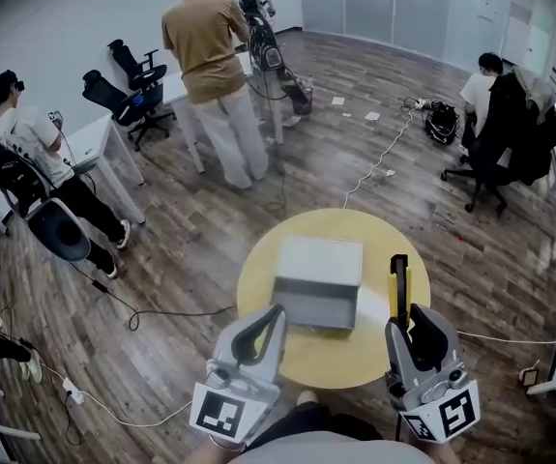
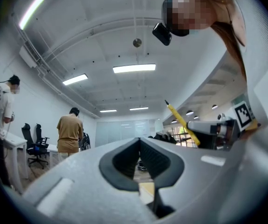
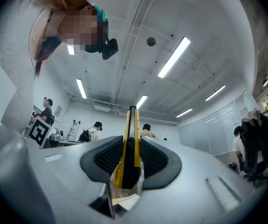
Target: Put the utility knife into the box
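A grey box [image 1: 318, 280] with its lid down sits on the round yellow table [image 1: 374, 351]. The utility knife [image 1: 399, 286], yellow and black, sticks forward and up out of my right gripper [image 1: 405, 319], to the right of the box. In the right gripper view the pads press both sides of the knife [image 3: 130, 164], so the right gripper [image 3: 134, 141] is shut on it. My left gripper [image 1: 274, 313] hovers at the box's near left corner. Its tips meet with nothing between them in the left gripper view [image 2: 140, 140], where the knife [image 2: 182, 122] shows at the right.
A person in a tan shirt [image 1: 205, 46] stands beyond the table by a white desk [image 1: 89, 143] and office chairs [image 1: 128, 90]. Another person [image 1: 36, 153] sits at the left, a third [image 1: 495, 104] at the right. Cables [image 1: 161, 312] run over the wooden floor.
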Available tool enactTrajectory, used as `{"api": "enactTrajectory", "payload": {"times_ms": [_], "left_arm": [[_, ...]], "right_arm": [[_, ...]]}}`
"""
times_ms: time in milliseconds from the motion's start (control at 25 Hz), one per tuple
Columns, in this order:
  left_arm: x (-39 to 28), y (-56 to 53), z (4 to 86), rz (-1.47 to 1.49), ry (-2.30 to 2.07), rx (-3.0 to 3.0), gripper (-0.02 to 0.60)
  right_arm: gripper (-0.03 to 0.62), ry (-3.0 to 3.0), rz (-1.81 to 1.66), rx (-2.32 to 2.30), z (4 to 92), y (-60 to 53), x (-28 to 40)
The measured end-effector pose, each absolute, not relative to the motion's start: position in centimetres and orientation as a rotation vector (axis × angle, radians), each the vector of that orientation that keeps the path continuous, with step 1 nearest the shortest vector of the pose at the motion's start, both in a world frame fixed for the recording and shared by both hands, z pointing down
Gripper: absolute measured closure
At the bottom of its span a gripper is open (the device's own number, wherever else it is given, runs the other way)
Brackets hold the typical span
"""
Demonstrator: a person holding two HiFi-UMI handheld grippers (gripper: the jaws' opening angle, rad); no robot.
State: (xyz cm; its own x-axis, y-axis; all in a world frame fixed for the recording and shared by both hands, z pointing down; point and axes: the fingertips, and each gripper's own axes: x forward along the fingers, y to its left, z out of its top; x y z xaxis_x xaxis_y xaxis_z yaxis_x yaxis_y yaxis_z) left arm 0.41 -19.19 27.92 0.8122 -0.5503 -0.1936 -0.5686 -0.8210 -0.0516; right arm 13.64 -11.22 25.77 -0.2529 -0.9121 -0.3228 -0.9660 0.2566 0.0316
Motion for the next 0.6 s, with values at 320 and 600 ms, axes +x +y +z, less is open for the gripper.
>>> {"api": "enactTrajectory", "payload": {"times_ms": [320, 600], "left_arm": [[1.7, -21.0, 27.2, 0.29, 0.903, -2.877, 0.581], [2.5, -21.6, 28.5, 0.25, 0.97, -2.877, 0.581]], "right_arm": [[0.474, 2.295, 0.287, -1.725, 25.6, -13.3, 15.2], [0.474, 2.369, 0.273, -1.659, 25.9, -14.4, 15.5]]}}
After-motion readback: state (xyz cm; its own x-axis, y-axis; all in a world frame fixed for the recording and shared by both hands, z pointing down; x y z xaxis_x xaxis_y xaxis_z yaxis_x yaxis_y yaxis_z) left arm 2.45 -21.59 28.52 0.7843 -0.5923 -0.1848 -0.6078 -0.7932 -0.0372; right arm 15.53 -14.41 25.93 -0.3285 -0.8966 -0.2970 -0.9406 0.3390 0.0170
